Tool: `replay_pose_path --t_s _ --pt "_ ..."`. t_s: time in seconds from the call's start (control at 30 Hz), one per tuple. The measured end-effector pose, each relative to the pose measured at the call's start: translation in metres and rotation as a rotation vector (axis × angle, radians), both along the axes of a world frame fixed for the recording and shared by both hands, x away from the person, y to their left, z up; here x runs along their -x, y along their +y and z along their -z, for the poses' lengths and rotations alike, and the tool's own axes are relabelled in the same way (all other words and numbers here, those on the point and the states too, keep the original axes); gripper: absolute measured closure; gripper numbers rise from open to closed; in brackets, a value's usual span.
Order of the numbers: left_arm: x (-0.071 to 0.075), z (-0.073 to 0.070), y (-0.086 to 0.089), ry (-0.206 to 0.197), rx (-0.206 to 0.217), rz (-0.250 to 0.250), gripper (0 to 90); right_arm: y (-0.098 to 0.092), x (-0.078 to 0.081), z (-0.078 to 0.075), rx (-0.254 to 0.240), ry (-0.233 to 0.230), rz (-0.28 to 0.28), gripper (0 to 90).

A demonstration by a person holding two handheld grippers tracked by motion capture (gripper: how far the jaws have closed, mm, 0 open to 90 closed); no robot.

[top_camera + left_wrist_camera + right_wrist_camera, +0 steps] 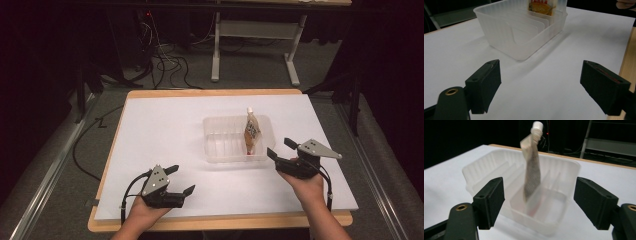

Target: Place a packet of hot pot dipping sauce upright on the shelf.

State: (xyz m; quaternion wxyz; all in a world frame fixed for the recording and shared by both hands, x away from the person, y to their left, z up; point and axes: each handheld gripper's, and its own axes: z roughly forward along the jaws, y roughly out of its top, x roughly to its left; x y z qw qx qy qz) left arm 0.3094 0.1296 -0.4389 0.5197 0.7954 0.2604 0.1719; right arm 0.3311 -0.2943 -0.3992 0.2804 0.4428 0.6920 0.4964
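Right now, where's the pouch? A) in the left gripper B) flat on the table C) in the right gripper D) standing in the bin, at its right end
D: the pouch stands upright in the bin at its right end, and the right gripper is open beside it, holding nothing.

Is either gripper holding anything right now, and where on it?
Nothing is held. Left gripper and right gripper are both open and empty; the spouted foil pouch stands free in the clear plastic bin.
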Motion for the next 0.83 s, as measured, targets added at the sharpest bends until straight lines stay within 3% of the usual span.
replay_pose_path --t_s 0.2,0.37,0.47,0.6,0.73,0.83 --pt "0.0 0.001 -0.002 0.009 0.003 -0.001 17.4 -0.026 0.028 0.011 0.043 0.005 0.046 20.2" --pt "-0.001 0.002 -0.003 0.02 0.005 -0.002 17.6 -0.05 0.055 0.033 0.026 -0.004 0.094 23.7" --pt "-0.001 0.003 -0.004 0.025 0.006 0.003 17.6 -0.058 0.056 0.037 0.021 0.025 0.1 23.6" --pt "-0.002 0.003 -0.006 0.028 0.001 0.001 17.6 -0.06 0.049 0.043 -0.026 0.055 0.105 24.4" --pt "-0.002 0.003 -0.004 0.03 0.009 -0.011 17.6 -0.059 0.049 0.044 0.005 0.05 0.1 25.1" --pt "-0.003 0.003 -0.003 0.033 0.013 -0.017 17.6 -0.062 0.05 0.043 -0.012 0.045 0.112 25.6"
